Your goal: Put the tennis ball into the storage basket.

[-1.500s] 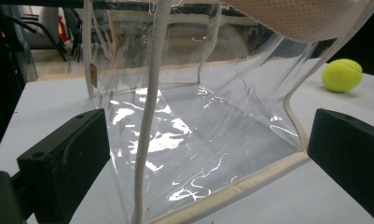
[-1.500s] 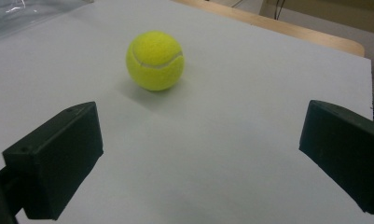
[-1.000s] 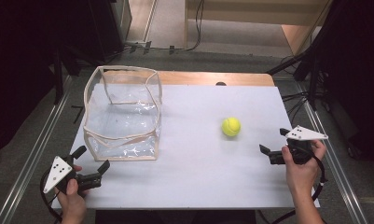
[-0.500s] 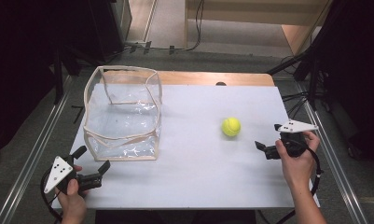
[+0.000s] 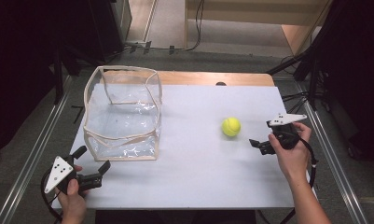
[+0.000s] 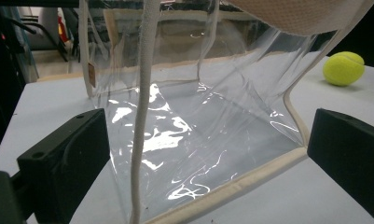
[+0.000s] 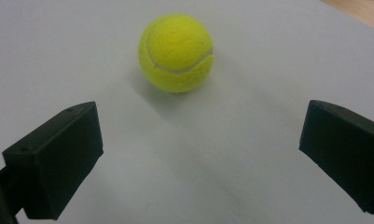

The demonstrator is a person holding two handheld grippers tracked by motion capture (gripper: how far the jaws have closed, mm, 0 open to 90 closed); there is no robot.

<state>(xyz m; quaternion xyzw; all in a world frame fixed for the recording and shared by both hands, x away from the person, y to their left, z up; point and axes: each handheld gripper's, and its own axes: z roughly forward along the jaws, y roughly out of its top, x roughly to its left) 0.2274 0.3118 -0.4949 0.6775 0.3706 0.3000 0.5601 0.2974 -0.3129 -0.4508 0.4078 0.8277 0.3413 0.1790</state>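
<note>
A yellow tennis ball (image 5: 231, 126) lies on the white table (image 5: 208, 182), right of centre. My right gripper (image 5: 258, 145) hovers just to its right, open, with the ball (image 7: 176, 52) a short way ahead of the jaws and nothing between them. A clear plastic bag with beige trim (image 5: 124, 114) stands open-topped at the table's left. My left gripper (image 5: 92, 157) sits near the front left corner, open and empty, facing the bag's near wall (image 6: 198, 116). In the left gripper view the ball (image 6: 343, 68) lies beyond the bag at the right.
A wooden strip (image 5: 212, 78) runs along the table's far edge, with a small dark object (image 5: 220, 84) beside it. Metal rails (image 5: 31, 158) flank the table on both sides. Cables and stands crowd the floor behind.
My right gripper has moved left and slightly forward, closer to the ball. The left gripper, the bag and the ball have stayed put.
</note>
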